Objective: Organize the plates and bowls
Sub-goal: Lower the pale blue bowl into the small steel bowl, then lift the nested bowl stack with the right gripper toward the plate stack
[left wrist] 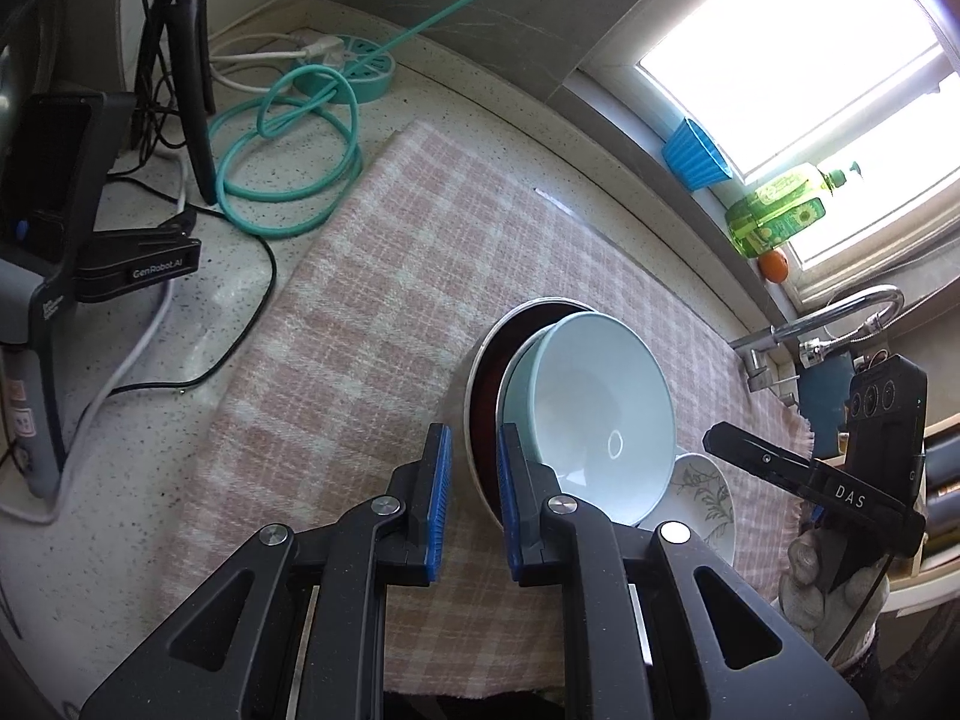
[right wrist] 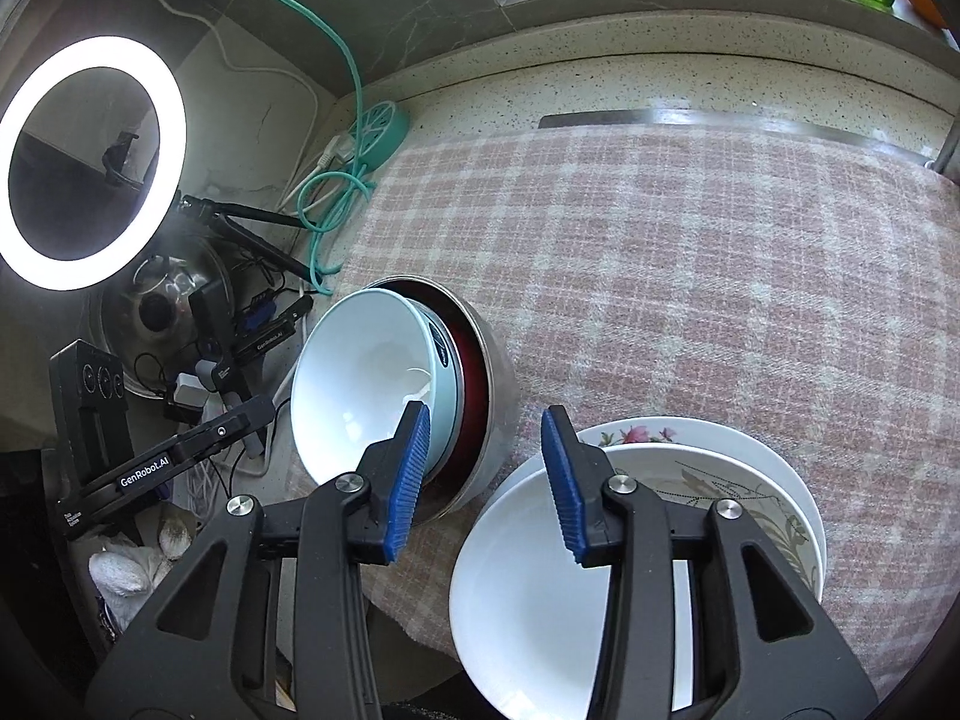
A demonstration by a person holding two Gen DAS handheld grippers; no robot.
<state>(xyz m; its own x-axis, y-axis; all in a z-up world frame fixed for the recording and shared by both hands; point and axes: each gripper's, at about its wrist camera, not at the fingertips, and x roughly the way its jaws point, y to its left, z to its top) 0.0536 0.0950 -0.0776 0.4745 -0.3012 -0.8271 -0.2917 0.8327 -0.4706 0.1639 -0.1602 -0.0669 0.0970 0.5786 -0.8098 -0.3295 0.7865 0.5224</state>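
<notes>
A metal bowl (left wrist: 475,360) with a dark red inside stands tilted on its edge on the checked cloth (left wrist: 390,300), with pale blue bowls (left wrist: 600,396) nested in it. My left gripper (left wrist: 474,480) is shut on the metal bowl's rim. From the right wrist, the metal bowl (right wrist: 501,396) and pale bowl (right wrist: 354,378) lie left of my right gripper (right wrist: 489,462), which is open with nothing between its pads. Just below it a white bowl (right wrist: 522,600) rests on a leaf-patterned plate (right wrist: 750,498) and a flowered plate (right wrist: 690,435). The right gripper (left wrist: 714,438) also shows beside the stack.
A ring light (right wrist: 90,162), tripod (left wrist: 186,60), cables and a teal hose (left wrist: 288,180) crowd the counter's left. A black stand (left wrist: 60,192) holds another device. A faucet (left wrist: 840,318), green bottle (left wrist: 780,210) and blue cup (left wrist: 696,156) line the window side.
</notes>
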